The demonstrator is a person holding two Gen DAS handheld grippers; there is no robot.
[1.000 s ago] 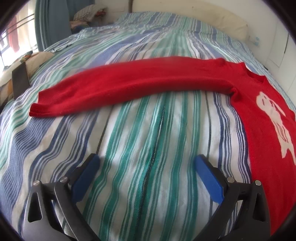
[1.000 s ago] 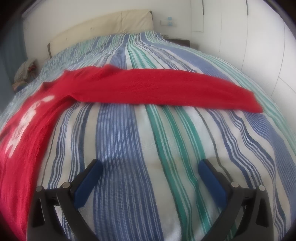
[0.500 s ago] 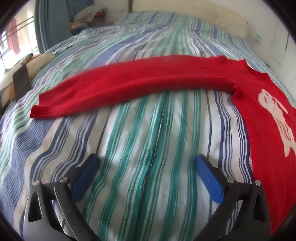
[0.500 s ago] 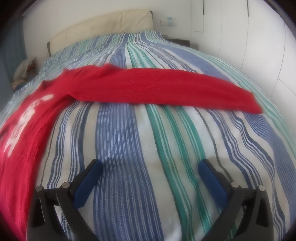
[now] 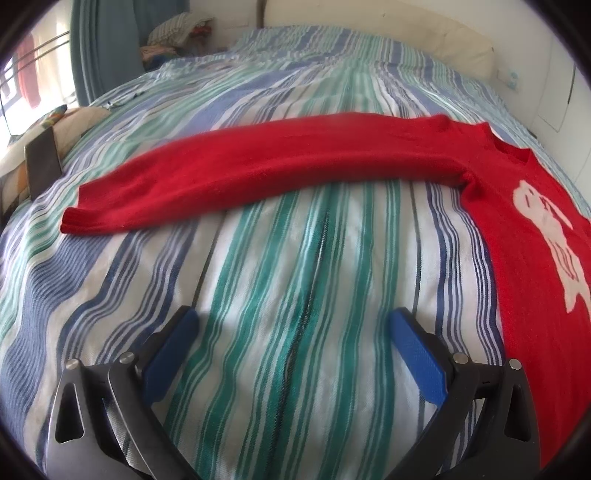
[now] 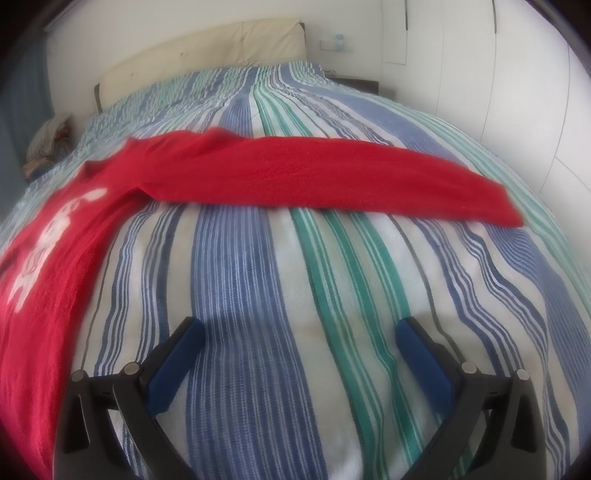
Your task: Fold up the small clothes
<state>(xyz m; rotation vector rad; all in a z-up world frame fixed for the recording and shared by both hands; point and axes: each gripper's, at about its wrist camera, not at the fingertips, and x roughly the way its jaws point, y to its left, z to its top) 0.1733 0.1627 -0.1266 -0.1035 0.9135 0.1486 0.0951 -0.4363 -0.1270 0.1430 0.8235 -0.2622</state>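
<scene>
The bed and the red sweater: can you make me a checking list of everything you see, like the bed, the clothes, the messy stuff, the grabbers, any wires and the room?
Surface: striped bedspread, blue, green and white, fairly smooth.
Job's things: red sweater lying flat, white design facing up, both sleeves spread out sideways, left sleeve, right sleeve; not folded yet.
Clutter: pile of cloth at the bed's far corner; dark flat object beside the bed.
Grippers: left gripper open, empty, over bare bedspread; right gripper open, empty, likewise.
Cables: nothing seen.
Surroundings: cream headboard, white walls, blue curtain.
</scene>
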